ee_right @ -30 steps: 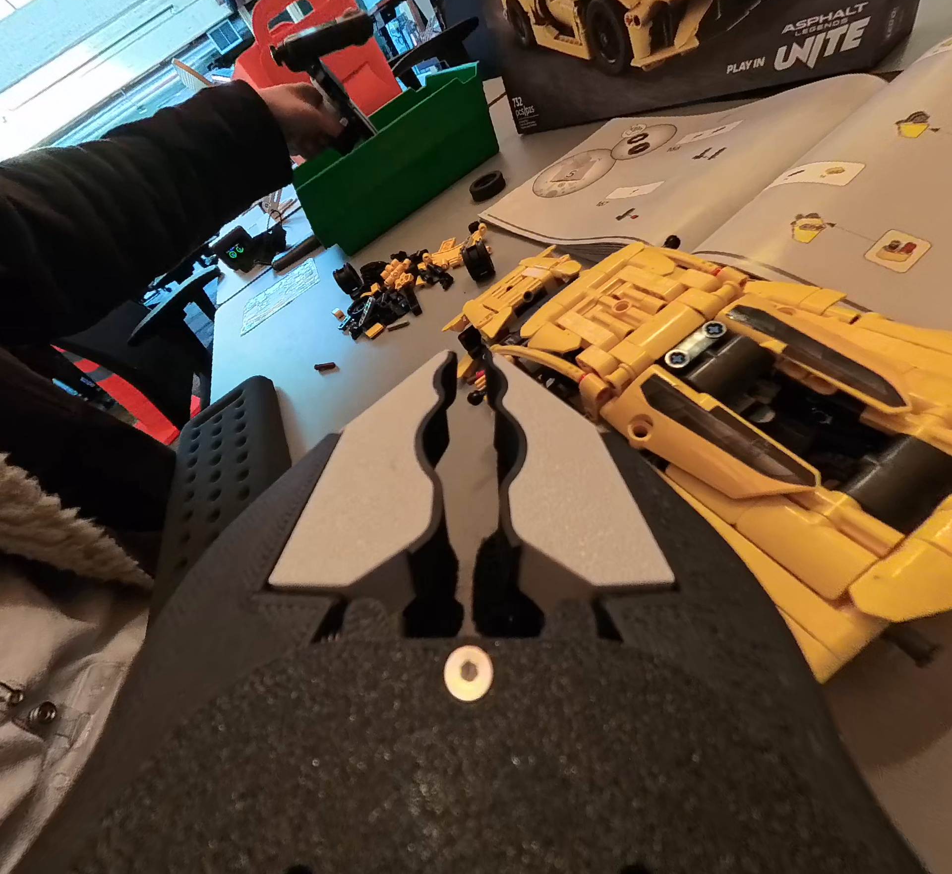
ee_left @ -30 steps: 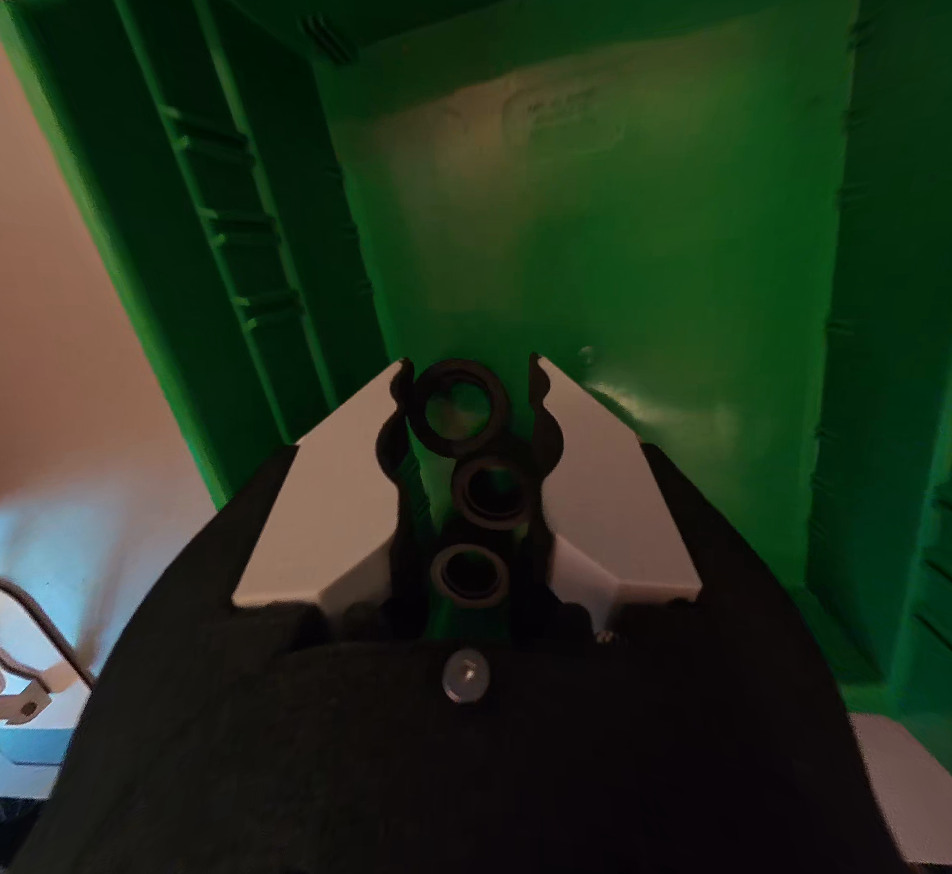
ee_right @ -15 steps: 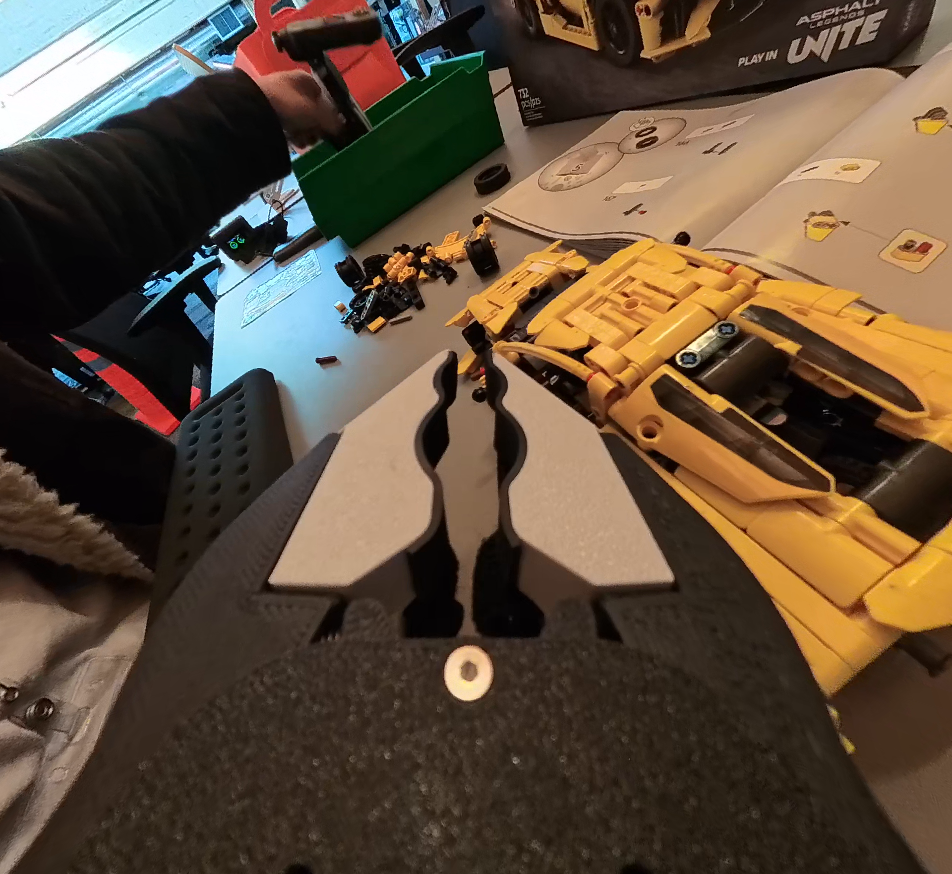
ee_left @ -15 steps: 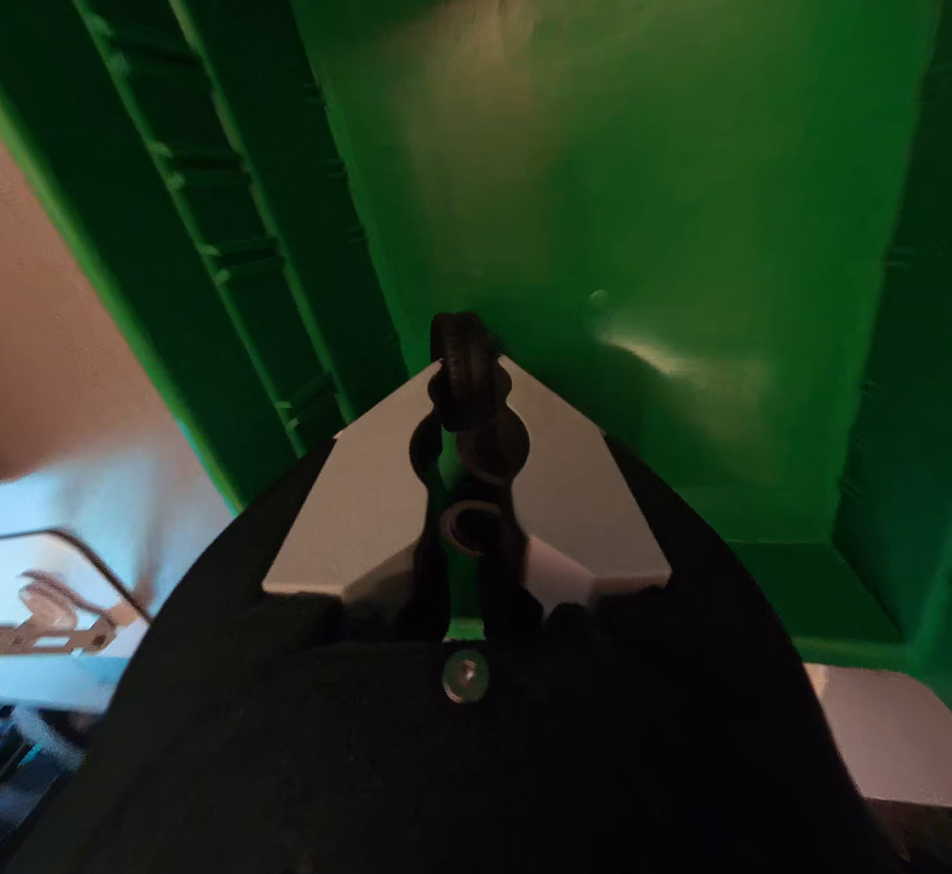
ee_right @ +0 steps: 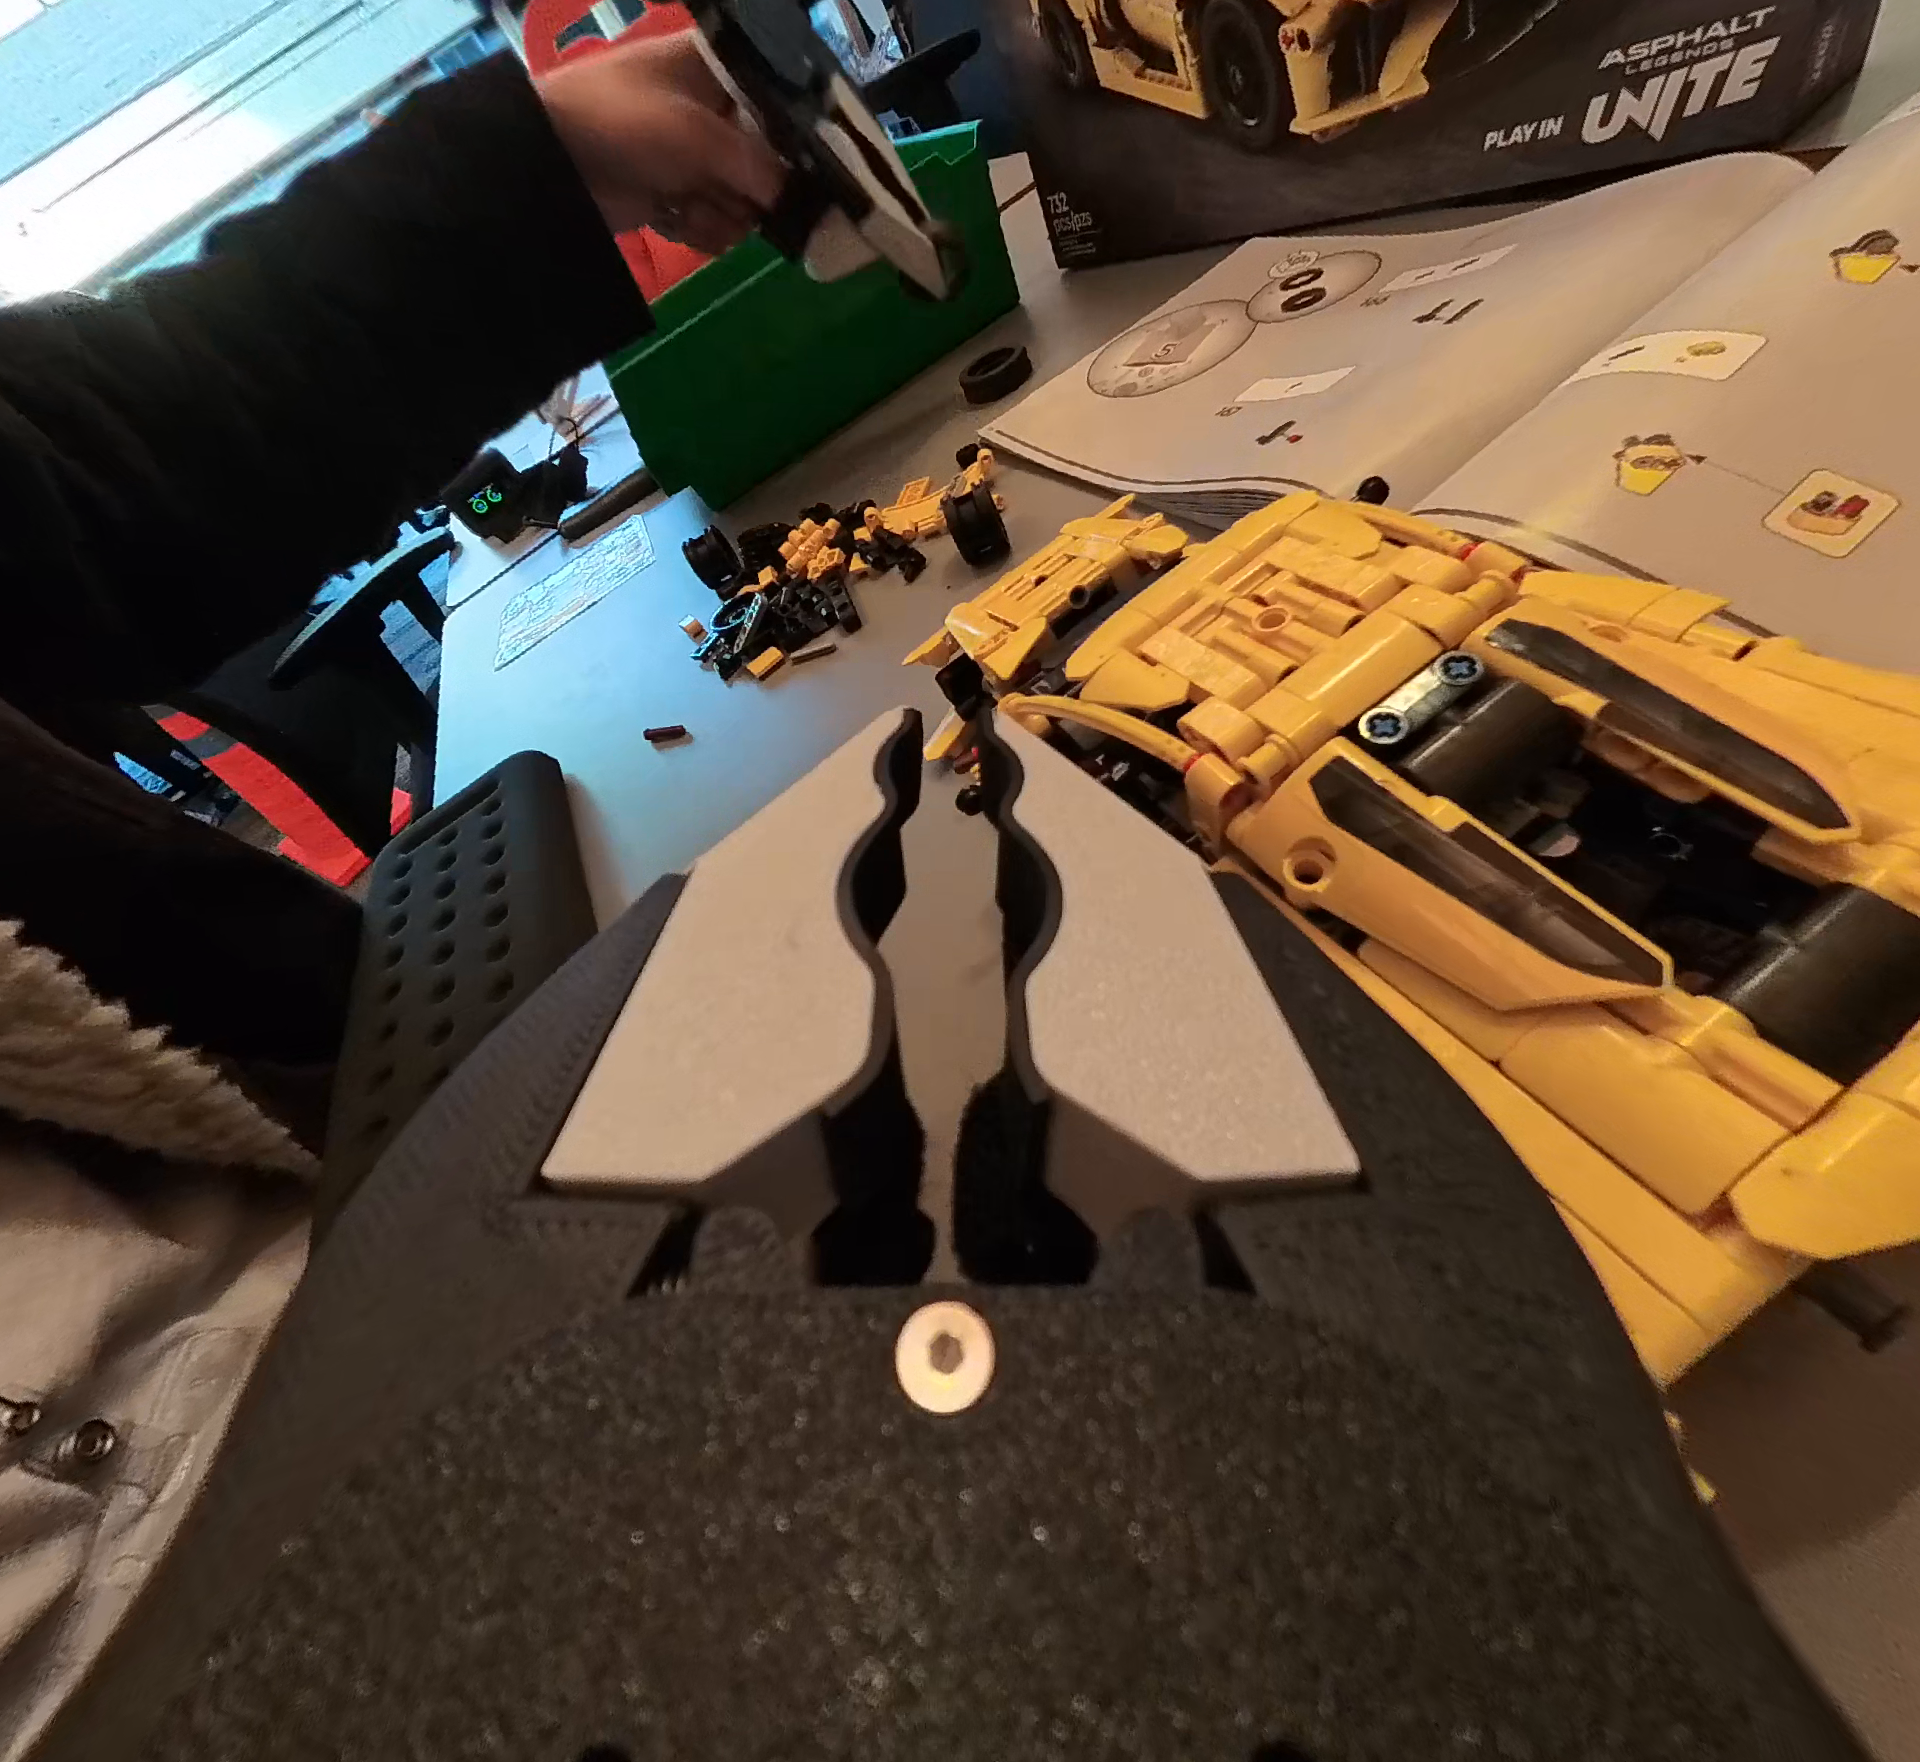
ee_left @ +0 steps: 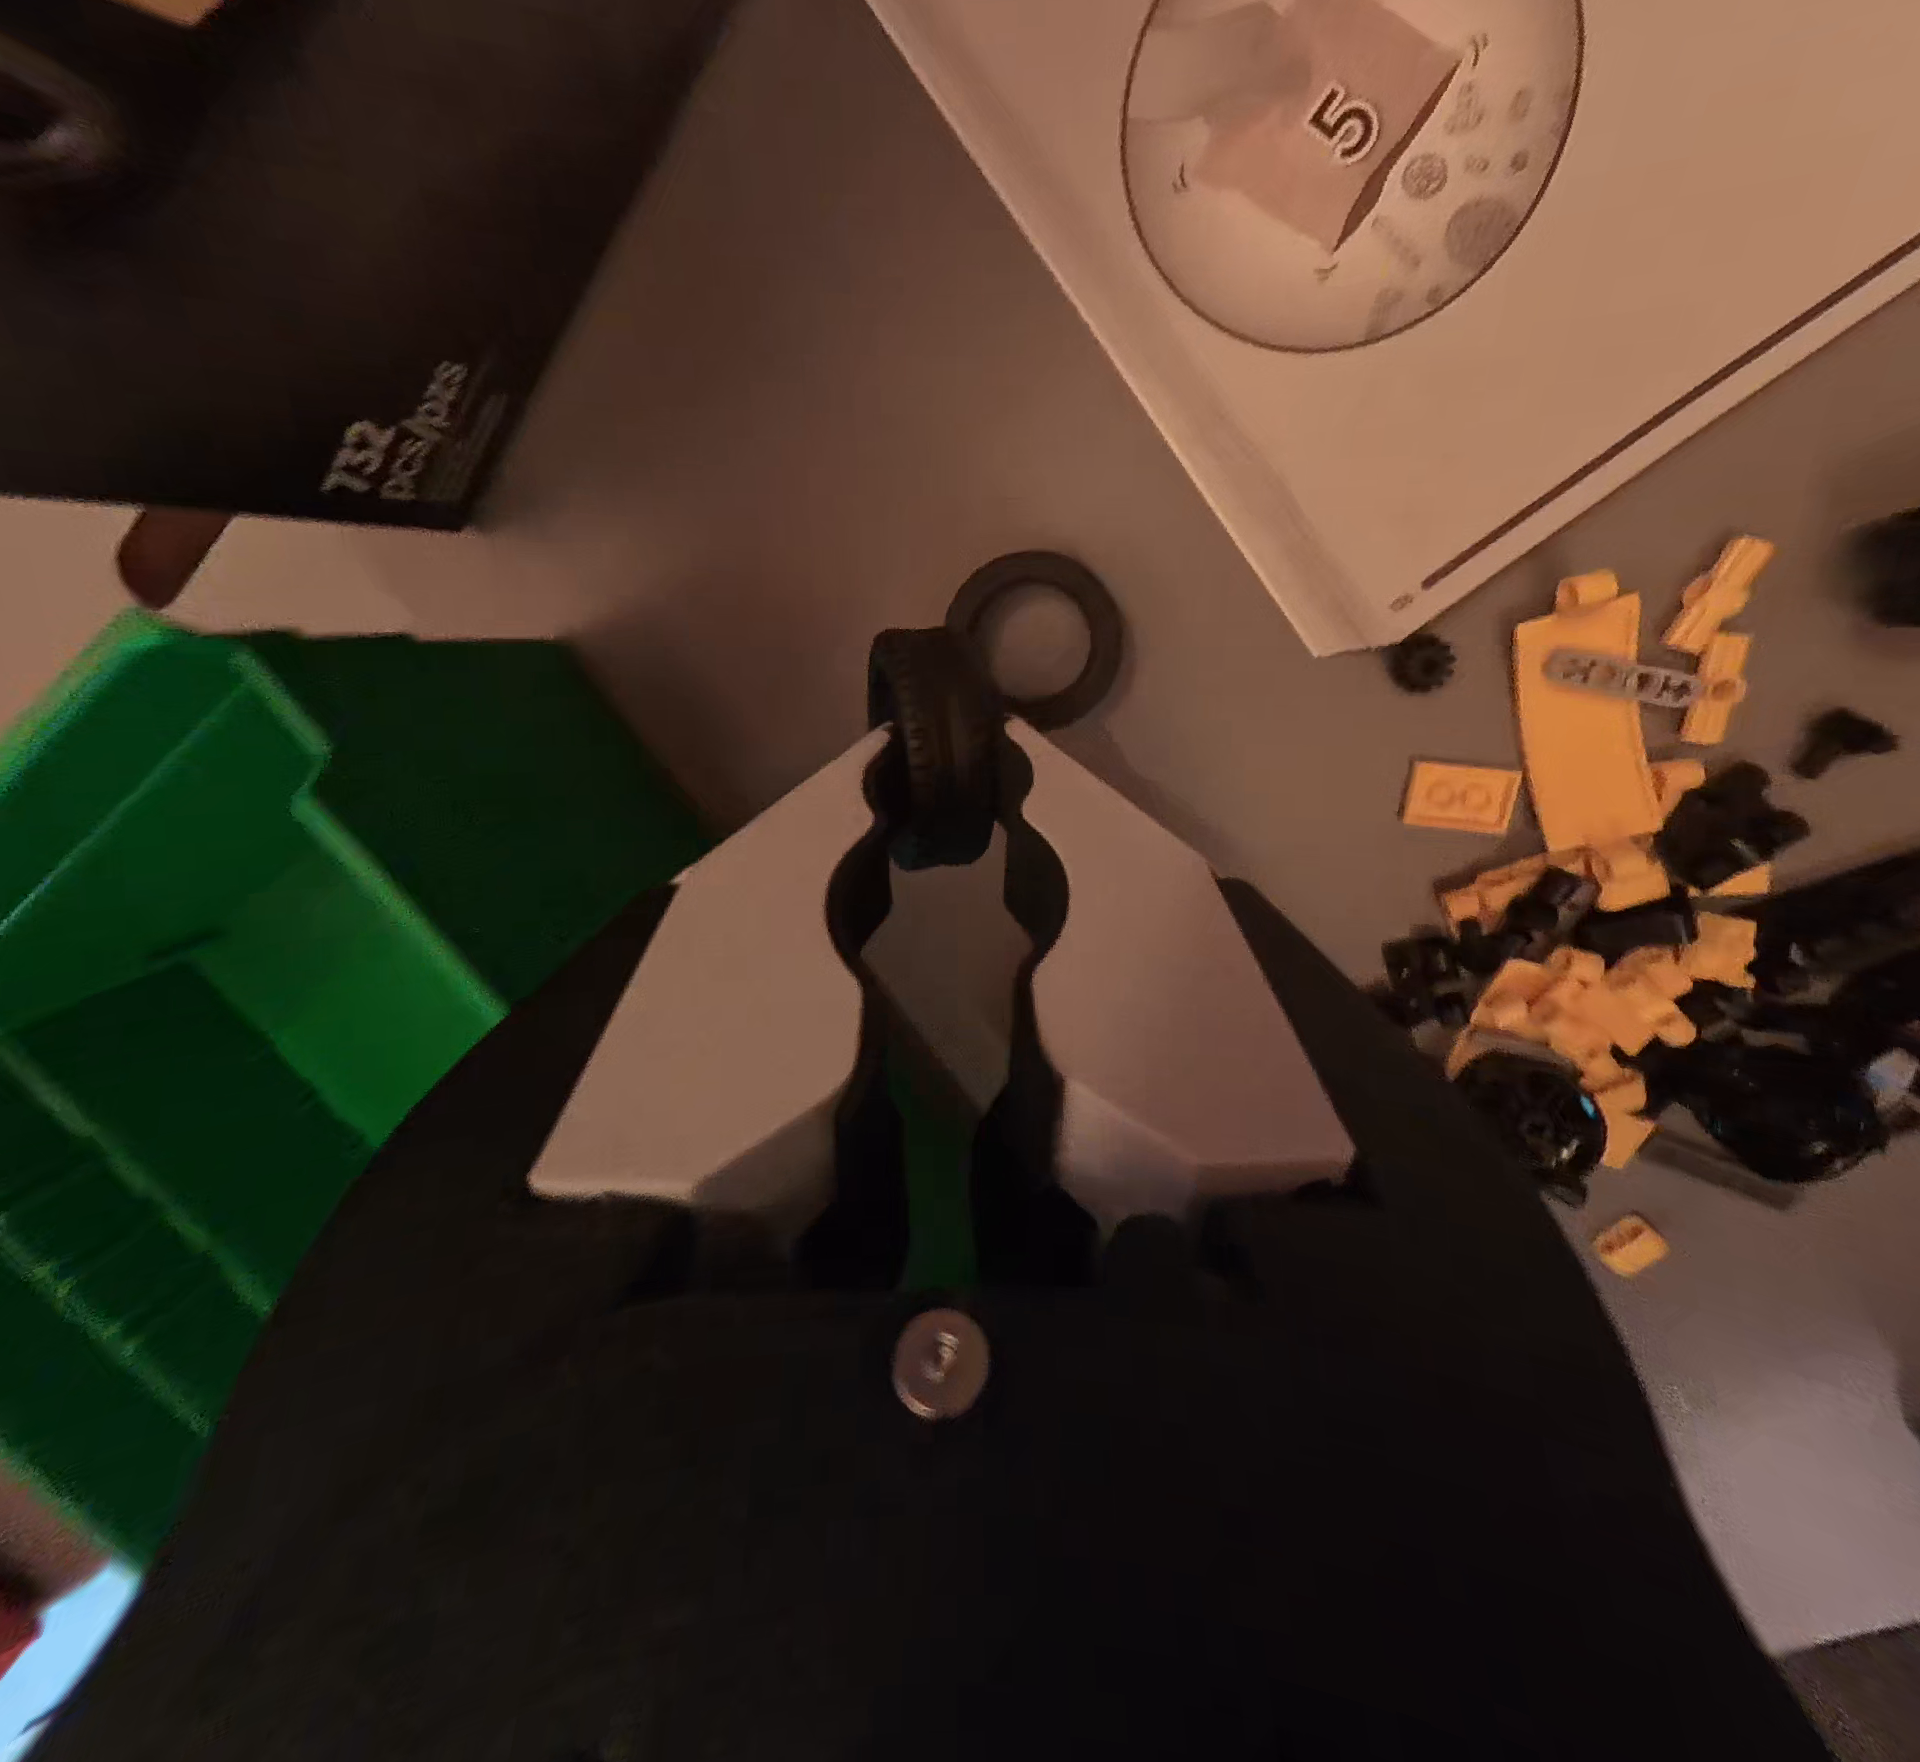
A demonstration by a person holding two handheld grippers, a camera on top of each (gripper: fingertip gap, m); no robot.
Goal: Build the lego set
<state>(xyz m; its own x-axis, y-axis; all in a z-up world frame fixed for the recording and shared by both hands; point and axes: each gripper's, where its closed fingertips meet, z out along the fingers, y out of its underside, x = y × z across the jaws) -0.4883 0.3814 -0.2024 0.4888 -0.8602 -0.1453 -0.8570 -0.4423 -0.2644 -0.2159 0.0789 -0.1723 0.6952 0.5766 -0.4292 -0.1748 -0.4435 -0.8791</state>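
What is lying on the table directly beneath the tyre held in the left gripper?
A second black tyre lies flat on the grey table, just beyond the held tyre in the left gripper. Its near edge is covered by them.

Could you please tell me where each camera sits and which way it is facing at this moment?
Left wrist view: on the left tongs, facing down at the table; they grip a black tyre.
Right wrist view: on the right tongs, low, facing across the yellow car; a sleeve shows.
Shared: green bin, loose tyre.
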